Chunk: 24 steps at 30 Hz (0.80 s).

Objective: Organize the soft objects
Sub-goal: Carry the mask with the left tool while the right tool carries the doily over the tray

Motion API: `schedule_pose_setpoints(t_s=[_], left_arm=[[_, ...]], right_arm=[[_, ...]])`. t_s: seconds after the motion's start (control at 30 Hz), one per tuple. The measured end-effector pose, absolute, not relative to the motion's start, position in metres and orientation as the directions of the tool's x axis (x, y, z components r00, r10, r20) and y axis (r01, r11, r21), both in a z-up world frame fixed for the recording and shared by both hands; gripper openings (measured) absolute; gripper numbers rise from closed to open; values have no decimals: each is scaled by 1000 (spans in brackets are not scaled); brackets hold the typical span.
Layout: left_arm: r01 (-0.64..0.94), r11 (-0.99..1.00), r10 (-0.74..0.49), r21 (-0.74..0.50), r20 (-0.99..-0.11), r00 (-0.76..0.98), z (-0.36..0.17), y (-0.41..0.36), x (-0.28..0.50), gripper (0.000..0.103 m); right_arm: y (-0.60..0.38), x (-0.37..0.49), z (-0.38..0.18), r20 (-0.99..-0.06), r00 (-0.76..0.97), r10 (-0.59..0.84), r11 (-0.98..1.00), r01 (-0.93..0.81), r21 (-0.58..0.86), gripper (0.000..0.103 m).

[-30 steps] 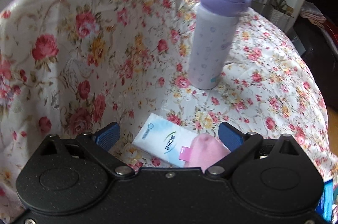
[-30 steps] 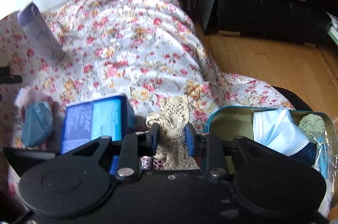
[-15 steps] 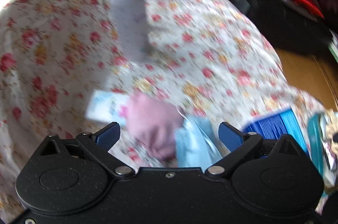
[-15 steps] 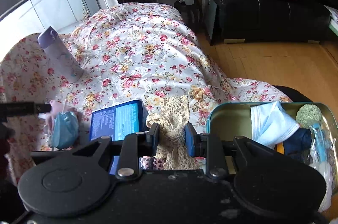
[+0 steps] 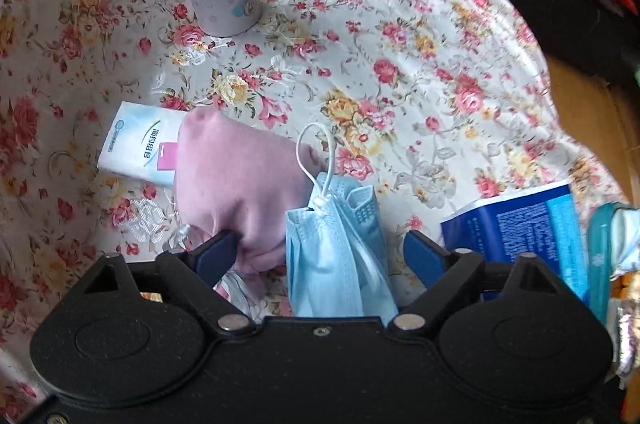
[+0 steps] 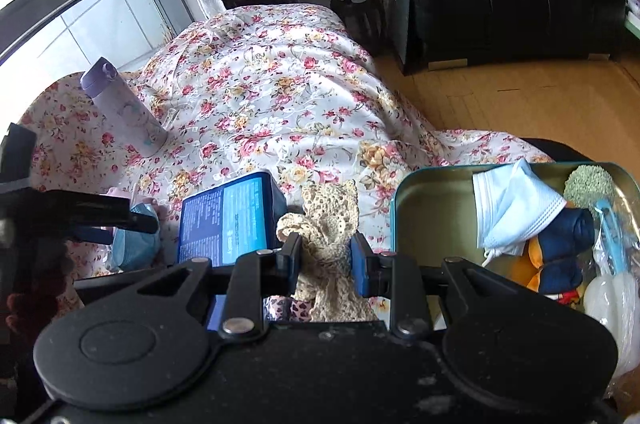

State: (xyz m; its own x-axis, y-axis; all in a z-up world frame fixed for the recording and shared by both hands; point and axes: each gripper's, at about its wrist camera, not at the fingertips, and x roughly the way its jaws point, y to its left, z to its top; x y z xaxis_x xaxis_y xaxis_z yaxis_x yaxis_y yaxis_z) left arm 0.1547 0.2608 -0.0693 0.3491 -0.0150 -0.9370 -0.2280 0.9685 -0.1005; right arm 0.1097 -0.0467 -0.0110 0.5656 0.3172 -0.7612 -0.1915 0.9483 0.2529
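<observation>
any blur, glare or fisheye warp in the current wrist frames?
Left wrist view: sharp, even daylight on the blue mask and pink cloth; dark, curved fisheye corners, strongest at the right edge. Right wrist view: sharp on the lace; window blown out upper left, sofa side dark; window frame bows.

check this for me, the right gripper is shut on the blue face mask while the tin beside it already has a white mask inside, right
Not quite. The right gripper is shut on the cream lace cloth, not the blue face mask, which lies on the floral cloth between the left gripper's open jaws. The right wrist view shows this. The tin does hold a white mask.
</observation>
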Motion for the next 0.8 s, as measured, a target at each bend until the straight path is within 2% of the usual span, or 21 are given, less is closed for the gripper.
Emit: schedule_pose_setpoints(t_s=[0.07,0.1,0.23,0.6,0.8], left_arm=[[-221,973,8,-73,-938,346,-70,257,155,71],[-219,974,22,-59,-937,347,-68,255,154,62],[-209,974,-1,-83,-932,363,-56,258,150,44],[-157,987,42,-45,-861,507,23,228,124,44],[-33,997,-41,-72,-823,567,58,176,115,44]], right_arm=[[-47,108,-11,-761,566,318,948,-190,255,26],[-48,106,-11,-760,566,318,948,-189,256,26],[-50,101,-9,-754,572,323,946,-186,264,26],[-69,80,12,-704,629,331,942,-173,289,26],[-103,64,22,-682,670,293,948,-113,297,26]])
